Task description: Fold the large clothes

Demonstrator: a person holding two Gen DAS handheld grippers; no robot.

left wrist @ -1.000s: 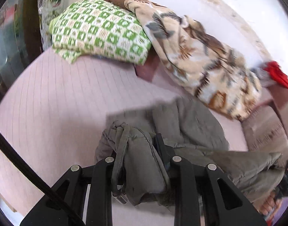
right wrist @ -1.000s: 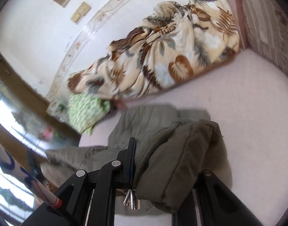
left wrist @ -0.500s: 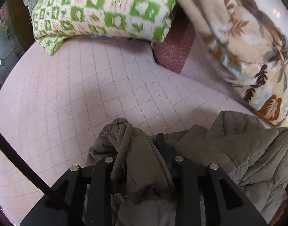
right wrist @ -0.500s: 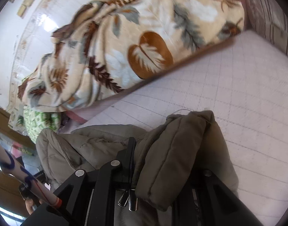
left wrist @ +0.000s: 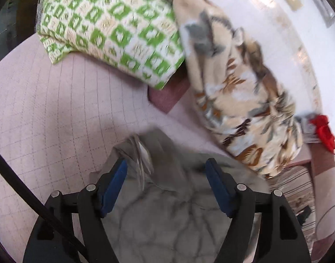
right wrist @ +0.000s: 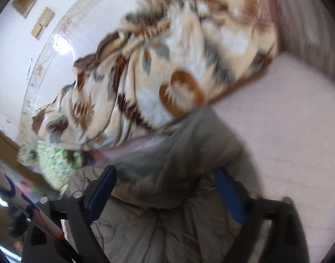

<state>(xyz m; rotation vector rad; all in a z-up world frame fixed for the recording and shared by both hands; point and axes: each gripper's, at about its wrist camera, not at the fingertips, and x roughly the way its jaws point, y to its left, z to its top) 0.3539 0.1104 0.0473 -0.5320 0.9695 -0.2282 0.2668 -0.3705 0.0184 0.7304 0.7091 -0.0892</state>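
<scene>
Both the left gripper (left wrist: 166, 177) and right gripper (right wrist: 165, 187) have just released the jacket (left wrist: 178, 208), its fold now lying between their spread jaws.

Jacket (left wrist: 178, 208): lies on the bed (left wrist: 46, 114), under and between the fingers (left wrist: 114, 182) of the left gripper (left wrist: 167, 175).
Right gripper (right wrist: 165, 188): over the jacket's right part.
Pillow (left wrist: 114, 26): behind the jacket, to the left.
Blanket (left wrist: 237, 83): right of the pillow, against the wall (left wrist: 250, 6).
</scene>
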